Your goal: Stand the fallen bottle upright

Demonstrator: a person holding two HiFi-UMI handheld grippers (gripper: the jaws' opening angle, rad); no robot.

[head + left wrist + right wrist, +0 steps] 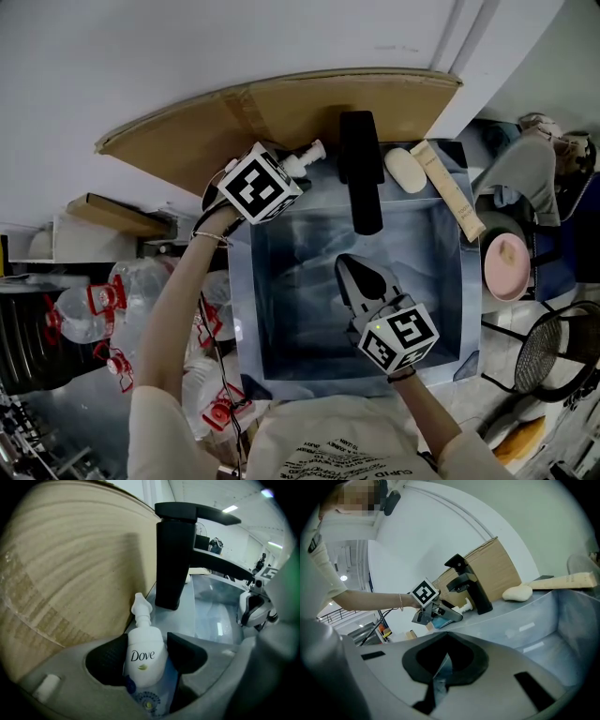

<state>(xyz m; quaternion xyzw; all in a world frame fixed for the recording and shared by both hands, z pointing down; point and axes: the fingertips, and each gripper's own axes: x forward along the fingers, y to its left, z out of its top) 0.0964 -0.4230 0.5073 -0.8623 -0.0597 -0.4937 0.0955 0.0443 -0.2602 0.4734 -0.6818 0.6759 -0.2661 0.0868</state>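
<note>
A white Dove pump bottle (143,656) lies tilted on the sink's back ledge, its pump head (309,155) pointing toward the black faucet (361,173). My left gripper (145,660) reaches down over it, one black pad against each side of the bottle's body. From the right gripper view the bottle (461,607) and left gripper (433,613) show left of the faucet (471,585). My right gripper (349,265) hovers over the sink basin (450,281), jaws together with nothing between them.
A cardboard sheet (281,112) leans behind the ledge. A white soap bar (405,171) and a wooden stick (455,192) lie right of the faucet. A pink bowl (506,265) sits beyond the sink's right rim. Several plastic water bottles (84,314) lie at the left.
</note>
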